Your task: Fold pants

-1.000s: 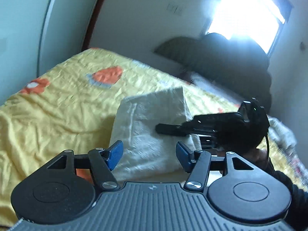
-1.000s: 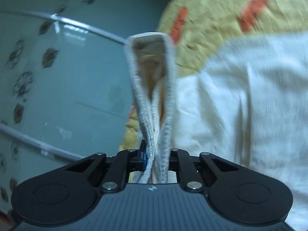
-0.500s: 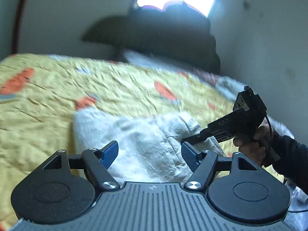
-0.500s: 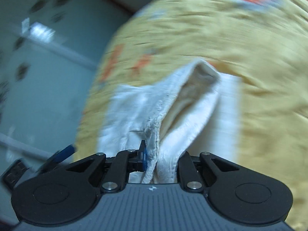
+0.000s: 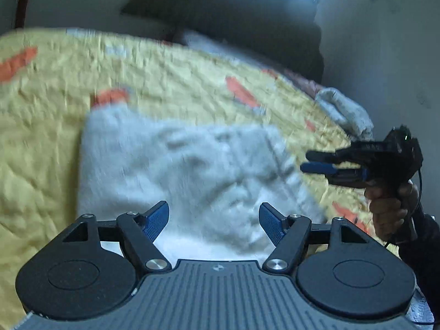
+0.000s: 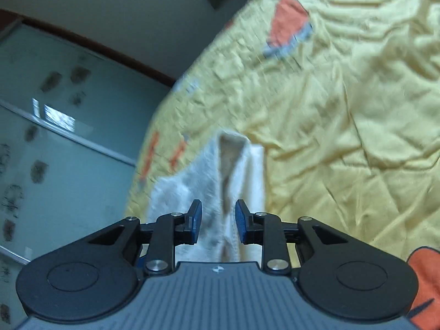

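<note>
**Speaker 1:** Two handheld grippers are seen over a bed covered by a yellow quilt point(image 5: 192, 82) printed with orange shapes. What is shown of the pants?

**Speaker 2:** White pants point(image 5: 176, 170) of a nubbly fabric are laid on the quilt as a folded, roughly rectangular bundle. In the left wrist view the bundle is blurred and fills the middle, just ahead of the left gripper point(image 5: 214, 221). In the right wrist view a rumpled edge of the same pants point(image 6: 236, 170) is seen from the side, with a fold gaping open at its far end.

**Speaker 1:** How are the tools set?

**Speaker 2:** The left gripper's blue pads are held wide apart above the near part of the pants; nothing is pinched. The right gripper point(image 6: 217, 222) is seen with its jaws opening: a clear gap is left on both sides, the pants edge lies in line between the pads, and no pad is pressed on the cloth.

**Speaker 1:** Is the person visible?

**Speaker 2:** Only in part. At the right of the left wrist view, the right gripper point(image 5: 310, 162) is held by a hand point(image 5: 390, 200) in a dark sleeve, beyond the pants' right edge. Frosted glass door panels point(image 6: 55, 137) are seen at the left of the right wrist view.
</note>
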